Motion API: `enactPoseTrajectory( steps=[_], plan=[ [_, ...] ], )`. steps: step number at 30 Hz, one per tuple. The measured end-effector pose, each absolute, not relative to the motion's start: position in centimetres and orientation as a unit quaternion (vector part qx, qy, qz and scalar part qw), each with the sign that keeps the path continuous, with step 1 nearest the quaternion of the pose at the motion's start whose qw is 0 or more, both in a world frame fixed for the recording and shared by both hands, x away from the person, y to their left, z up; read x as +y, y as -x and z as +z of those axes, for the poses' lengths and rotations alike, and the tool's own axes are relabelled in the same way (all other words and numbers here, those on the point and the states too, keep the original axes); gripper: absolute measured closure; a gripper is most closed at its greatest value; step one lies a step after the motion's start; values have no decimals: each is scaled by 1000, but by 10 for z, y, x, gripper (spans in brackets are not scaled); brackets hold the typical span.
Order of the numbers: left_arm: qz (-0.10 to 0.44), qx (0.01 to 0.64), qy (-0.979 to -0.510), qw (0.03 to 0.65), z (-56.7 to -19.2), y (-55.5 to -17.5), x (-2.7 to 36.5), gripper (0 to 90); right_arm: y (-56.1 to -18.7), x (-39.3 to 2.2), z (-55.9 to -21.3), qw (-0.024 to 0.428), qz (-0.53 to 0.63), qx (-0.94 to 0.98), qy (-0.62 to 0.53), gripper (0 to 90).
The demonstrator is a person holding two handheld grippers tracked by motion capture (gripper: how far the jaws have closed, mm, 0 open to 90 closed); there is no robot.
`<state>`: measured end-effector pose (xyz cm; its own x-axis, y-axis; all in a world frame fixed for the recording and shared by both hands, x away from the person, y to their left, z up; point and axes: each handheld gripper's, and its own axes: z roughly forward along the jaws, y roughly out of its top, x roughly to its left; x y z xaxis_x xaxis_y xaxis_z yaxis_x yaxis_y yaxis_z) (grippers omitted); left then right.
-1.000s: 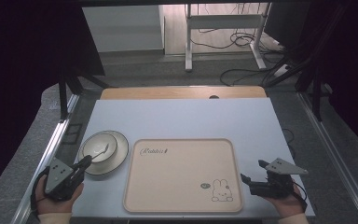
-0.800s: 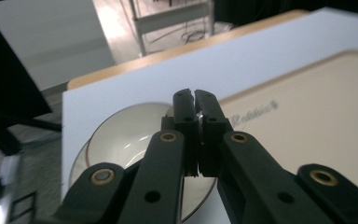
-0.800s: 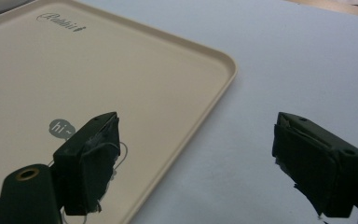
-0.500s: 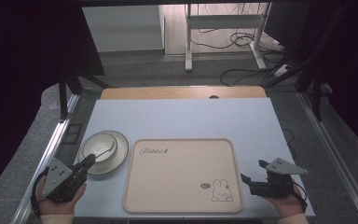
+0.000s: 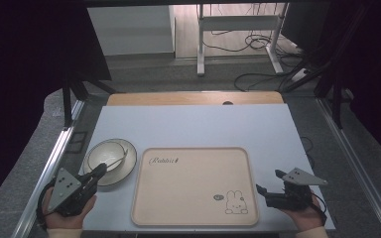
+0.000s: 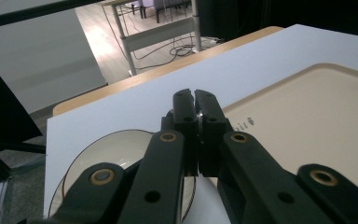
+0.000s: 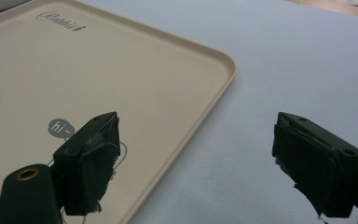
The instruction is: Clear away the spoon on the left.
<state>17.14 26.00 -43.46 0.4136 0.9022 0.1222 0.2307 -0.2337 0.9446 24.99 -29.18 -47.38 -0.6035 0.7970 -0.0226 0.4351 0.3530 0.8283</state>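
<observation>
We see the left hand-held gripper (image 5: 99, 171) with its two black jaws pressed together and nothing pinched between them; in the left gripper view (image 6: 196, 100) the tips meet just above the near rim of the bowl (image 6: 116, 154). Seen from the high view, that tip lies over the edge of the bowl (image 5: 104, 154) on the side away from the tray, though we cannot tell whether it touches the rim. The bowl sits on a saucer (image 5: 121, 171), and both stand just beside the left edge of the tray (image 5: 193, 186), apart from it by a narrow strip of bench (image 5: 193, 126).

Our right hand-held gripper (image 5: 270, 186) has its jaws spread wide, and they hold nothing. In the right gripper view (image 7: 193, 158) one jaw hangs over the tray (image 7: 121, 79) near its corner, close to the small grey "hi" bubble (image 7: 59, 128), while the other jaw hangs over the bare bench (image 7: 284, 60) beside the tray. From above, this gripper sits just off the right edge of the tray, level with the rabbit drawing (image 5: 235, 203).

The tray itself lies flat at the near middle of the bench, with the word "Rabbit" (image 5: 163, 161) printed by its far left corner.
</observation>
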Motion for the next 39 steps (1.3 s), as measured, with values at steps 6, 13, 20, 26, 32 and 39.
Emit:
enactPoseTrajectory(
  steps=[6, 13, 20, 26, 32, 39],
  plan=[
    [355, 398, -702, 471, -433, -176, 252, 895, -250, -292, -473, 218, 416, 793, -388, 153],
    [352, 391, -704, 477, -429, -182, 241, 896, -249, -292, -473, 218, 418, 792, -387, 153],
    [346, 378, -713, 479, -426, -191, 225, 896, -249, -292, -472, 218, 419, 790, -389, 153],
    [343, 367, -724, 473, -425, -200, 211, 895, -249, -293, -472, 218, 423, 788, -390, 153],
    [339, 364, -730, 469, -425, -208, 204, 895, -249, -293, -472, 218, 423, 788, -391, 153],
    [329, 352, -740, 468, -426, -218, 192, 895, -250, -292, -473, 219, 419, 789, -392, 153]
  ],
)
